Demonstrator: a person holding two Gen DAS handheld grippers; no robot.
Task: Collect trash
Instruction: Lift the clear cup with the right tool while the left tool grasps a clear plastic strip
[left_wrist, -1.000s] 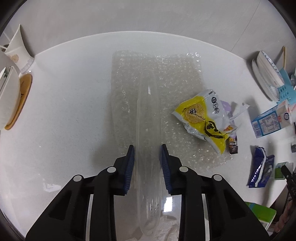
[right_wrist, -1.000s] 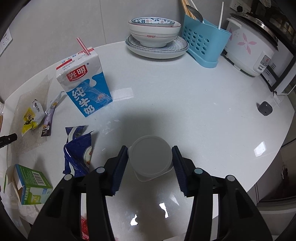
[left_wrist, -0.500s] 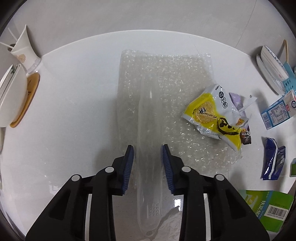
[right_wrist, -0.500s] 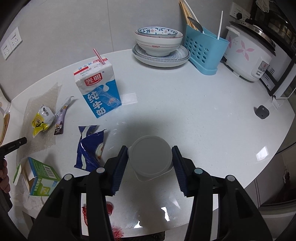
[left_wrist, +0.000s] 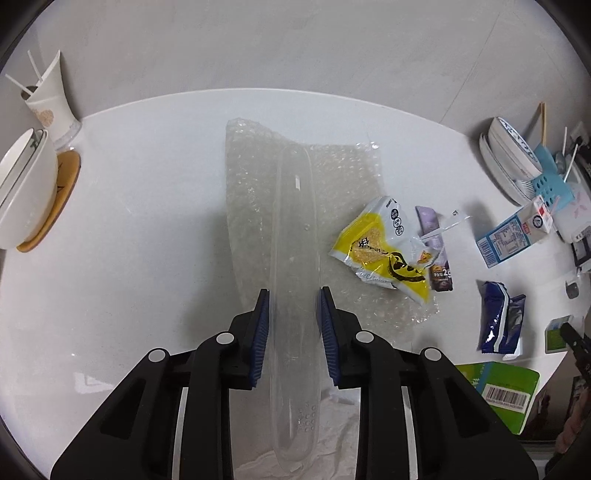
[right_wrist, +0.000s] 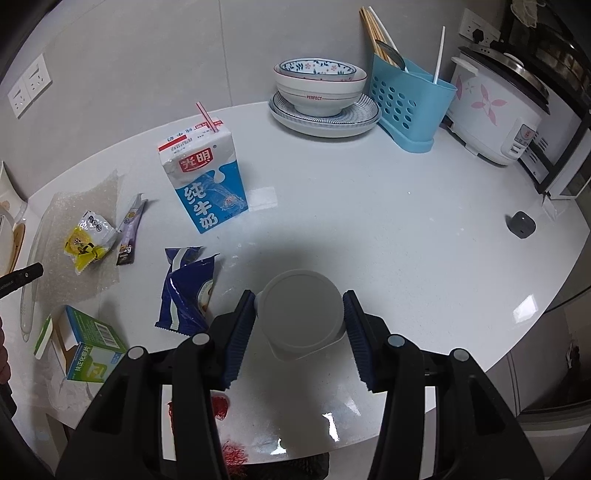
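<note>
Several wrappers (right_wrist: 186, 291) and a milk carton (right_wrist: 205, 181) litter the table (right_wrist: 406, 240).

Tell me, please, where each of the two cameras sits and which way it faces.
Left wrist: on the left gripper, looking steeply down at the bubble wrap; its jaws are closing on a clear plastic tray.
Right wrist: on the right gripper, facing the milk carton and bowls; its jaws clamp a white cup.
Shared: yellow wrapper, milk carton, blue wrapper, green box.
</note>
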